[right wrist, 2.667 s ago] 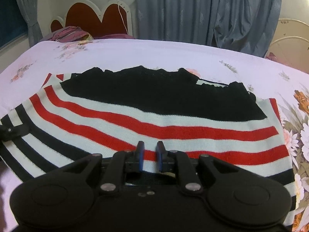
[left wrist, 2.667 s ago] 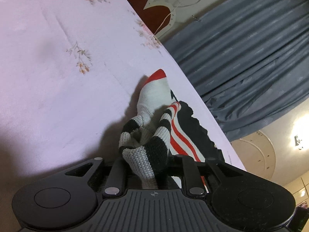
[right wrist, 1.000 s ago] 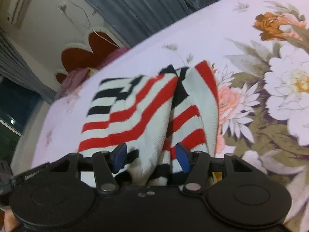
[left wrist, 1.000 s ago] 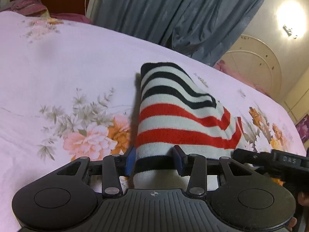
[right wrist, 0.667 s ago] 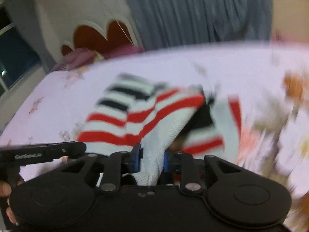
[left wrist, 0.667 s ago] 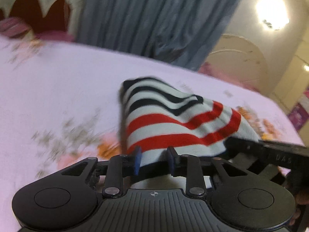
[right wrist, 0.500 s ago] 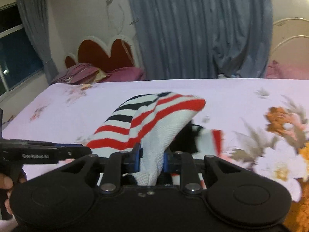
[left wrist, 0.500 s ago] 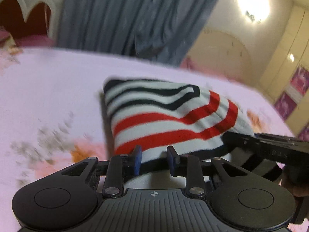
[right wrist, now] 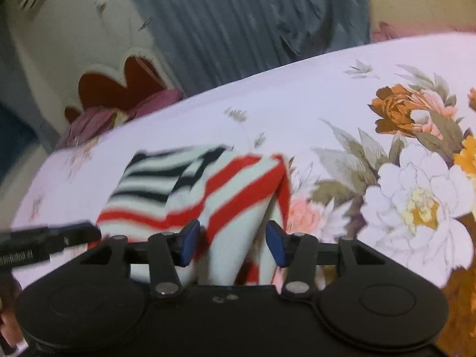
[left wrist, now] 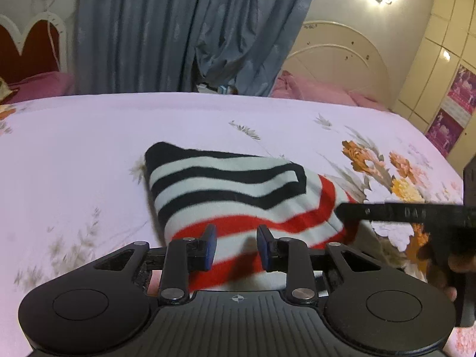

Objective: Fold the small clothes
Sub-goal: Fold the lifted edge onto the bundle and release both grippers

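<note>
A small knitted sweater (left wrist: 229,190) with white, red and black stripes lies folded in a bundle on the floral bedsheet (left wrist: 74,148). My left gripper (left wrist: 236,245) is open, its blue pads either side of the near edge of the bundle, apart from the cloth. In the right wrist view the sweater (right wrist: 196,190) lies in front of my right gripper (right wrist: 233,245), which is open with the cloth loose between its jaws. The other gripper shows as a black bar at the right of the left view (left wrist: 410,215) and the left of the right view (right wrist: 38,239).
The bed has a pink sheet with large printed flowers (right wrist: 416,196). A red and white headboard (right wrist: 119,86) and pink pillows (right wrist: 95,119) stand at one end. Grey-blue curtains (left wrist: 178,29) hang behind the bed. A cream footboard (left wrist: 336,62) and wardrobe doors (left wrist: 446,68) are to the right.
Both grippers were shut on the sweater half a second ago and have opened. The folded bundle has dropped onto the sheet. The right view has tilted and moved.
</note>
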